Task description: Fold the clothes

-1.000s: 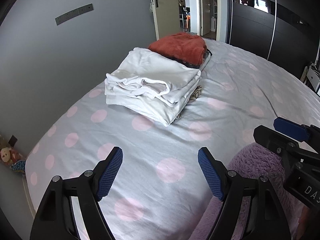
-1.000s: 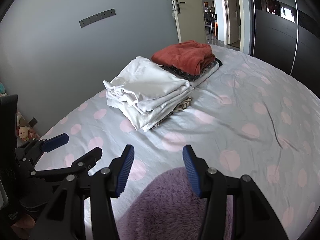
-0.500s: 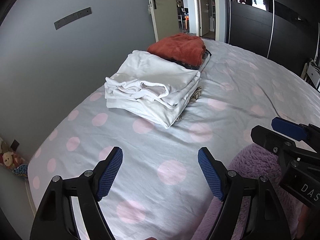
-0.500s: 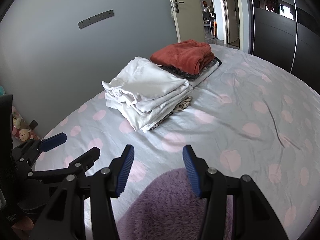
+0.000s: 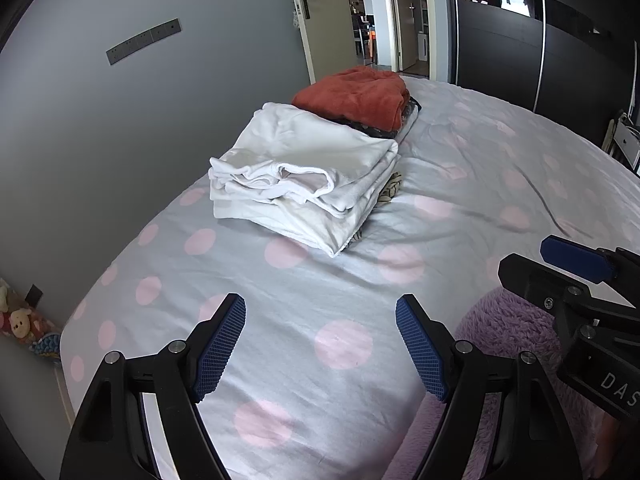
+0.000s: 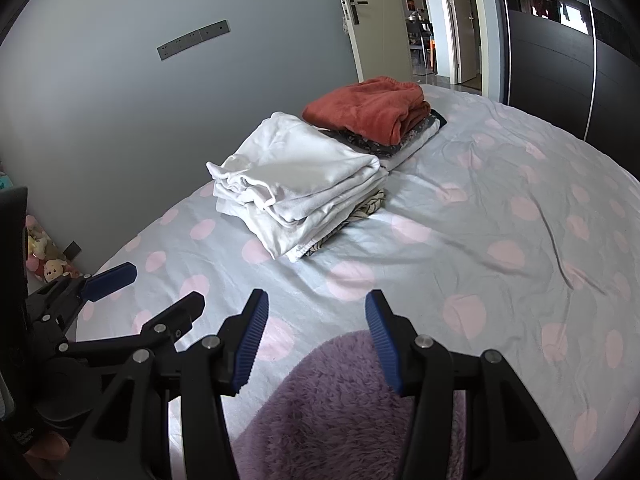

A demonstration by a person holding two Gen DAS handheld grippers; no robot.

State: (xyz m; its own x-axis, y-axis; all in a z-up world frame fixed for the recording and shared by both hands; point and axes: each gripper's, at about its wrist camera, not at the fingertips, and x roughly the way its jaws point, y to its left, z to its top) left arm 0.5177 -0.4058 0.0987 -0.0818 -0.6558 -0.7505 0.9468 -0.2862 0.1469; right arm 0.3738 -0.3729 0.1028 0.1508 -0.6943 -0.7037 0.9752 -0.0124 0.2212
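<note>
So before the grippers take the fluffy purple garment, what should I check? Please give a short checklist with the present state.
1. Left gripper open, holding nothing: ok.
2. Right gripper open, holding nothing: ok.
3. Purple garment lies under the right gripper: ok.
4. Garment's edges or corners visible for a grasp: cannot tell, it is mostly hidden.
5. Bed sheet bare ahead for folding: ok.
6. White folded stack and red folded stack lie apart from the garment: ok.

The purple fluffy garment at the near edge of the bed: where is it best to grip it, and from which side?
Probably its rounded far edge, coming from above: the purple fluffy garment lies flat under the open right claw, so pinch that fold.
</note>
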